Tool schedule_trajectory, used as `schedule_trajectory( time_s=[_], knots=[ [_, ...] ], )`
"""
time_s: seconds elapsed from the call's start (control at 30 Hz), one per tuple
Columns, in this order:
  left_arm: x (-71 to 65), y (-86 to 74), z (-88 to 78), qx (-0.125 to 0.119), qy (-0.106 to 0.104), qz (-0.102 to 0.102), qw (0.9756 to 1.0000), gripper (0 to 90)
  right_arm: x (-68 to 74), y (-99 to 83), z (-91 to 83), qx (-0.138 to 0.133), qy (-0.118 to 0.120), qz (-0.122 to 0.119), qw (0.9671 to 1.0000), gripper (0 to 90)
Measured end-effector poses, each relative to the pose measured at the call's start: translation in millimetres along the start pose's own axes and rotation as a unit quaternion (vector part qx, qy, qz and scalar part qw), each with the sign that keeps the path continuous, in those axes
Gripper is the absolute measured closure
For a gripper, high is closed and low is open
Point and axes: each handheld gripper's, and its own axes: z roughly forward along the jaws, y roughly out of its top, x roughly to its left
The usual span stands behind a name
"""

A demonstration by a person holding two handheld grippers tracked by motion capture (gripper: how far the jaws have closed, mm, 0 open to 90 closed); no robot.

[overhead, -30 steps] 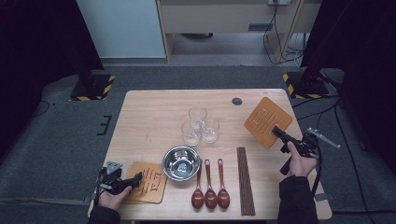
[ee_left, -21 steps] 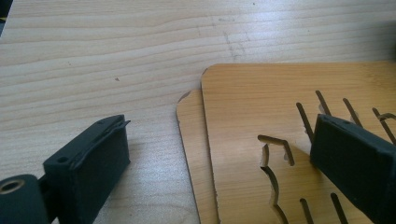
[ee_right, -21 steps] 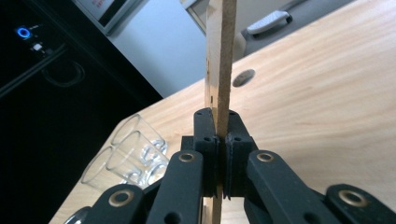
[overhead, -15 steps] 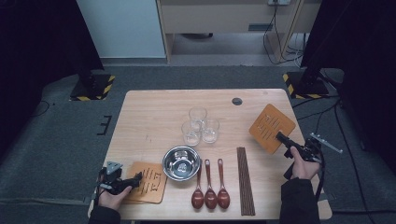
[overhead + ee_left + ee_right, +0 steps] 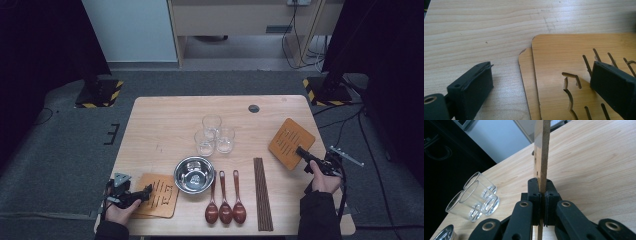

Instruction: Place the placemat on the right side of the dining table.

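Observation:
Two thin wooden coasters (image 5: 564,65) with slotted cut-outs lie stacked at the table's near left corner (image 5: 159,194). My left gripper (image 5: 147,190) rests low beside them, open wide (image 5: 542,72). One jaw sits on the bare table left of the stack and the other hovers over the top coaster. At the right, my right gripper (image 5: 302,152) is shut on the near corner of a third wooden coaster (image 5: 291,142). That coaster is held tilted just above the table. In the right gripper view it stands edge-on (image 5: 542,152) between the closed jaws (image 5: 542,188).
Three clear glasses (image 5: 214,134) cluster mid-table, also seen as glasses (image 5: 474,197) to the left. A steel bowl (image 5: 194,175), three wooden spoons (image 5: 225,202) and a bundle of dark chopsticks (image 5: 263,192) line the near side. A round black cap (image 5: 254,108) sits in the tabletop at the back.
My right gripper has brought the coaster down and closer to the person, nearer the tabletop. The left gripper and the stacked coasters have stayed put.

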Motion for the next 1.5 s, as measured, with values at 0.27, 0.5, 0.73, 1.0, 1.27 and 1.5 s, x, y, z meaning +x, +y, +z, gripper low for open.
schedule_trajectory(
  time_s=[0.27, 0.5, 0.73, 1.0, 1.27, 1.5],
  knots=[
    [0.0, 0.0, 0.0, 0.000, 0.000, 0.000, 1.0000, 3.4, -2.4, -3.7, 0.2, 0.004, -0.010, 0.001, 0.9999, 87.0],
    [0.0, 0.0, 0.0, 0.000, 0.000, 0.000, 1.0000, 3.4, -1.5, -5.7, -0.2, 0.002, -0.025, -0.016, 0.9996, 82.7],
    [0.0, 0.0, 0.0, 0.000, 0.000, 0.000, 1.0000, 3.4, -4.0, -9.6, 0.3, 0.006, -0.038, -0.018, 0.9991, 79.0],
    [0.0, 0.0, 0.0, 0.000, 0.000, 0.000, 1.0000, 3.3, -10.6, -13.9, 0.0, 0.011, -0.058, -0.015, 0.9982, 71.8],
    [0.0, 0.0, 0.0, 0.000, 0.000, 0.000, 1.0000, 3.4, -14.8, -17.2, 1.4, 0.019, -0.070, -0.015, 0.9973, 63.4],
    [0.0, 0.0, 0.0, 0.000, 0.000, 0.000, 1.0000, 3.3, -19.3, -20.1, 1.7, 0.022, -0.070, -0.009, 0.9972, 56.4]
  ],
)
